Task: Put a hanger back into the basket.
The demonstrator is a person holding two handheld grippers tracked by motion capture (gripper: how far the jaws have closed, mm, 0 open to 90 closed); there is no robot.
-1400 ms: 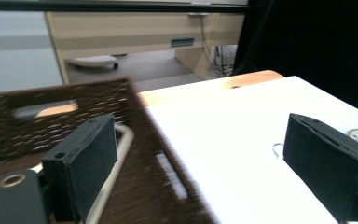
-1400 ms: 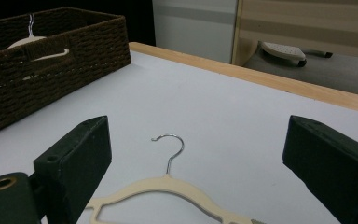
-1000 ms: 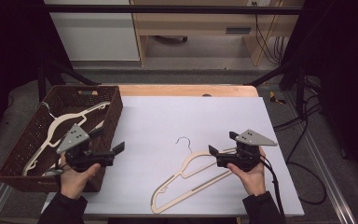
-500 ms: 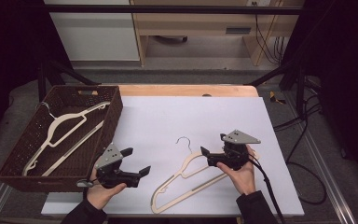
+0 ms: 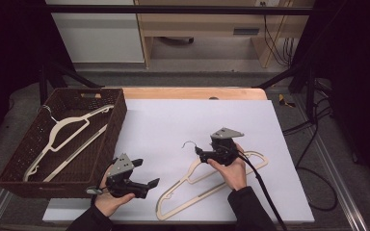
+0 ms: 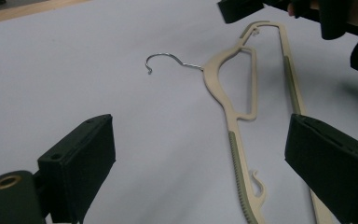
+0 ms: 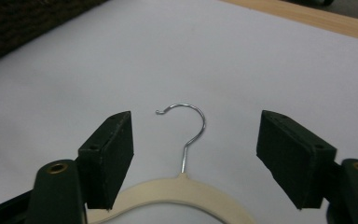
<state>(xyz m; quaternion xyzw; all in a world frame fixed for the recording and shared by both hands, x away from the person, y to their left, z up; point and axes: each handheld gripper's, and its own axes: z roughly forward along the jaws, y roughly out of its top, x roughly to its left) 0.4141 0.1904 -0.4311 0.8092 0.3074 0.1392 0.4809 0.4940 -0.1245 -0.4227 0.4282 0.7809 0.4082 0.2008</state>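
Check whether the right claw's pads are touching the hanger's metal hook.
Apart. The right gripper view shows the metal hook standing midway between the right claw's pads, with white table visible on both sides.

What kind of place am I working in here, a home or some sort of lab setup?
Probably a lab or recording workstation, not a home: a white work mat on a metal-framed table, loose cables trailing over the floor, and plain office furniture behind the table.

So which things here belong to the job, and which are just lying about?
In the job:
- cream plastic hanger with metal hook, on the white mat
- dark woven basket, holding another cream hanger
- right tool, jaws closing around the hook's neck
- left tool

Lying about:
- black cables
- wooden furniture behind
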